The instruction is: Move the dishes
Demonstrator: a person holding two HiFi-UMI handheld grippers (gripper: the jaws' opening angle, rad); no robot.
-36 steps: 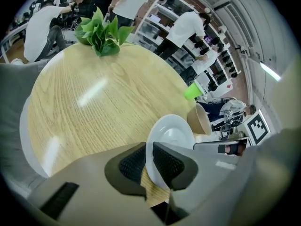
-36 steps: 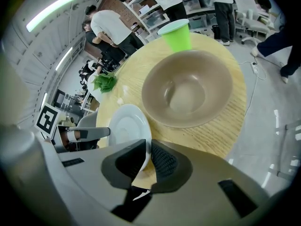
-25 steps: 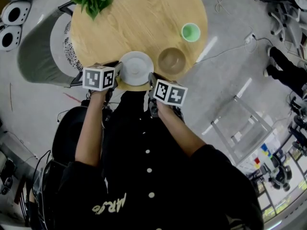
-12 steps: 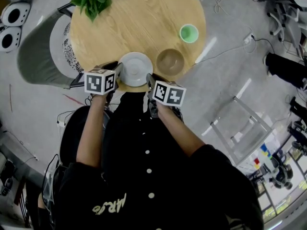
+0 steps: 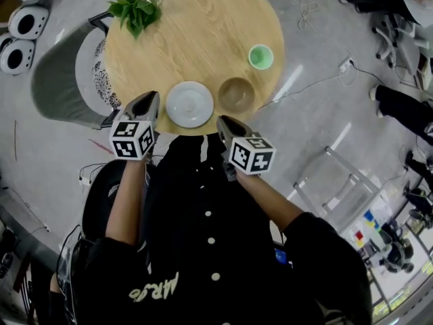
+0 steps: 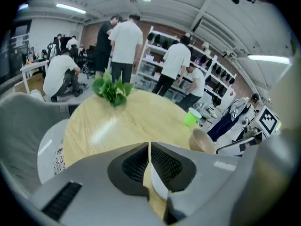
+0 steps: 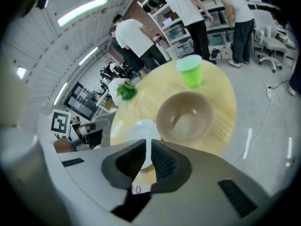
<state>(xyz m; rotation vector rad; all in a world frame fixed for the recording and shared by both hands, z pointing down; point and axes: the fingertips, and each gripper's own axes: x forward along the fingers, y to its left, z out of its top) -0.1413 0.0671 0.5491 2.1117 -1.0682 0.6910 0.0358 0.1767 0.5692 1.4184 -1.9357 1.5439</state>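
we are hovering the left gripper (image 5: 150, 97) and right gripper (image 5: 223, 121), both empty and near-closed (left jaws just been closing on nothing), either side of the round white plate (image 5: 190, 104) at the near edge of the round light-wood table (image 5: 203, 32), judging the next move is opening to grip its rim.

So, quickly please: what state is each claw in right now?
Left claw: closed, nothing between; it has just been closing.
Right claw: closed, holding nothing.
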